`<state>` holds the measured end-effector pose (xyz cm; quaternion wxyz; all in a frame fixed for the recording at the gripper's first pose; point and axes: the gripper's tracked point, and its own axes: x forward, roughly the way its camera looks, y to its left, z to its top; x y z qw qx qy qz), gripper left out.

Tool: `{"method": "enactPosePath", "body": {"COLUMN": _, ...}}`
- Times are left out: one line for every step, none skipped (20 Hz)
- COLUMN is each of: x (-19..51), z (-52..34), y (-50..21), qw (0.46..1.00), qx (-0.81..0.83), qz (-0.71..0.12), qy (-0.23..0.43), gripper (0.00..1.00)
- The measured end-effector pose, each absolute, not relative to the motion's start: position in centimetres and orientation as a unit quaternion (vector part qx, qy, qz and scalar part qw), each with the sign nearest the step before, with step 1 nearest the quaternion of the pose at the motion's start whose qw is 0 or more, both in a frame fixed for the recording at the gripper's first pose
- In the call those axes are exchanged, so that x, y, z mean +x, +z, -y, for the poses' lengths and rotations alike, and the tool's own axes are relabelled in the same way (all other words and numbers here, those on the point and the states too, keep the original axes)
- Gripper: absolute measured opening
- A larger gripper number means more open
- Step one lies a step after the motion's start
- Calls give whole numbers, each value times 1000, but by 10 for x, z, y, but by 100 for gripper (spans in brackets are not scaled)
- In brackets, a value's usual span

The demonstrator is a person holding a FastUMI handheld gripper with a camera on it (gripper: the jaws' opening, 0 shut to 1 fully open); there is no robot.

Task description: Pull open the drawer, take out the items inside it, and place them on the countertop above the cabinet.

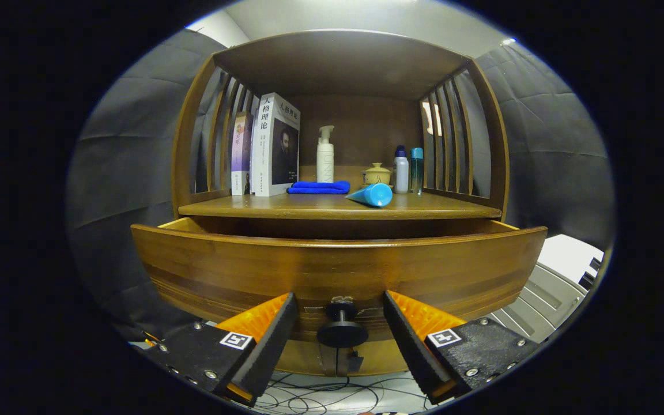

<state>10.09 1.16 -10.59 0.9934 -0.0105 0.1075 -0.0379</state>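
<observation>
Grey booth cloth is hanging all round, and in the middle of it the wooden cabinet (338, 144) is standing with its slatted sides and open shelf. Below that shelf the drawer (338, 271) is sitting pulled out, its curved front bulging toward us and a dark gap showing along its top edge behind the front board. So the opening step looks done, or close to it. What is lying inside I cannot tell, because the front board is hiding the drawer's floor.

Up on the countertop (338, 206) things are already crowding: two books (268, 147) standing at the left, a white pump bottle (325, 154) at the back, a folded blue cloth (319, 187), a blue tube (371, 195) lying on its side near the front edge, a small yellow lidded pot (377, 174), then two slim bottles (408, 169) at the right. Whether any of those came out of the drawer, I cannot say.

Down low, the gripper (340, 314) is hanging with its orange-and-black fingers spread wide, one either side of the black drawer knob (341, 329), neither touching it. By my reckoning the emptying is what is left: reaching over the front board and lifting items out.
</observation>
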Motion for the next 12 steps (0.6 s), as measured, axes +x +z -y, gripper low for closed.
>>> {"method": "enactPosePath", "body": {"x": 106, "z": -12, "y": -107, "qw": 993, "qx": -11, "qz": -109, "qy": -38, "gripper": 95}}
{"method": "enactPosePath", "body": {"x": 110, "z": -12, "y": -106, "qw": 993, "qx": -12, "qz": -108, "qy": -39, "gripper": 95}}
{"method": "enactPosePath", "body": {"x": 115, "z": -11, "y": -107, "qw": 993, "qx": -13, "qz": -109, "qy": -39, "gripper": 95}}
{"method": "enactPosePath", "body": {"x": 119, "z": -11, "y": -107, "qw": 993, "qx": -11, "qz": -109, "qy": -40, "gripper": 95}}
{"method": "enactPosePath", "body": {"x": 123, "z": -11, "y": -108, "qw": 993, "qx": -11, "qz": -110, "qy": -41, "gripper": 95}}
{"method": "enactPosePath", "body": {"x": 127, "z": -11, "y": -108, "qw": 993, "qx": -13, "qz": -111, "qy": -41, "gripper": 95}}
{"method": "enactPosePath", "body": {"x": 132, "z": -10, "y": -108, "qw": 993, "qx": -15, "qz": -111, "qy": -41, "gripper": 95}}
{"method": "enactPosePath", "body": {"x": 136, "z": -10, "y": -108, "qw": 993, "qx": -15, "qz": -111, "qy": -41, "gripper": 95}}
{"method": "enactPosePath", "body": {"x": 141, "z": -10, "y": -109, "qw": 993, "qx": -14, "qz": -111, "qy": -42, "gripper": 95}}
{"method": "enactPosePath", "body": {"x": 145, "z": -10, "y": -109, "qw": 993, "qx": -15, "qz": -111, "qy": -42, "gripper": 95}}
{"method": "enactPosePath", "body": {"x": 151, "z": -10, "y": -109, "qw": 993, "qx": -15, "qz": -112, "qy": -42, "gripper": 95}}
{"method": "enactPosePath", "body": {"x": 155, "z": -9, "y": -110, "qw": 993, "qx": -16, "qz": -112, "qy": -42, "gripper": 95}}
